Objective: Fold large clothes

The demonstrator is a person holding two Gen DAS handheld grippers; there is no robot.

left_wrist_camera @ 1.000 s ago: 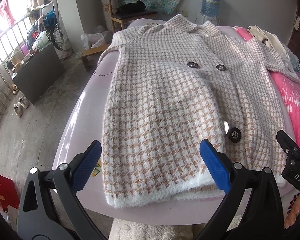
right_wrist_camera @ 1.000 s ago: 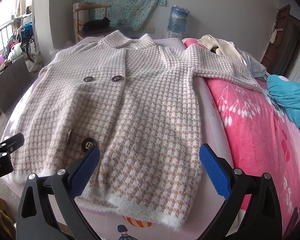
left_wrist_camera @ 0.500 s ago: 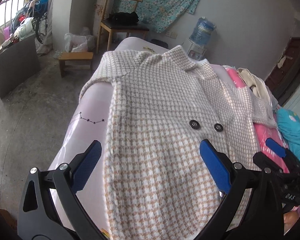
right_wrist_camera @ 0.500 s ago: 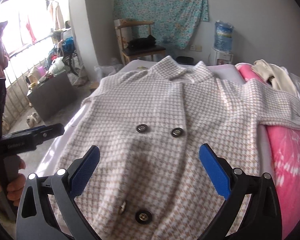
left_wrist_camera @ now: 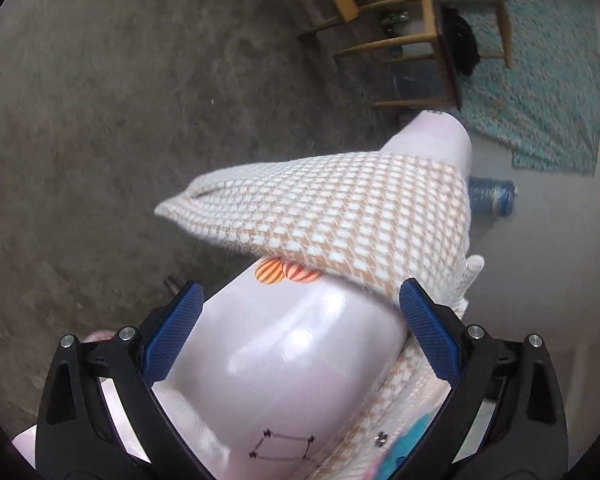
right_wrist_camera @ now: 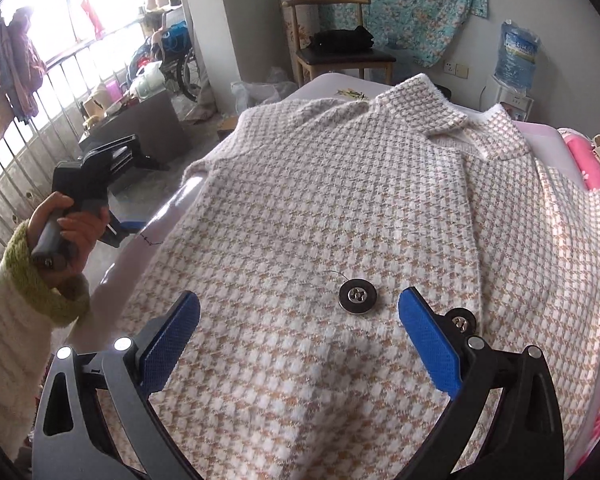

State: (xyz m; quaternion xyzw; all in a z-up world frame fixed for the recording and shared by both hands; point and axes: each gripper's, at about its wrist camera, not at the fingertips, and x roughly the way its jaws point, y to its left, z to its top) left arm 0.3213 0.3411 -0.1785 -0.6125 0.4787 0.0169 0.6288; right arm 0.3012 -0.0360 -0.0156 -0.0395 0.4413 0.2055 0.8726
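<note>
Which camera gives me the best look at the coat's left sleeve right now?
The left wrist view: the left sleeve fills mid-frame, hanging off the bed edge, cuff visible. In the right wrist view, only its shoulder shows; the rest drops out of sight.

You have a bed in front of you, covered in a glossy pale lilac sheet printed with thin line drawings and striped orange balloons. Spread flat over it, front up, lies the checked beige-and-white coat, collar toward the far wall. Its one sleeve hangs off the bed's edge over the grey concrete floor. To your right a pink floral blanket lies beside the coat.
</note>
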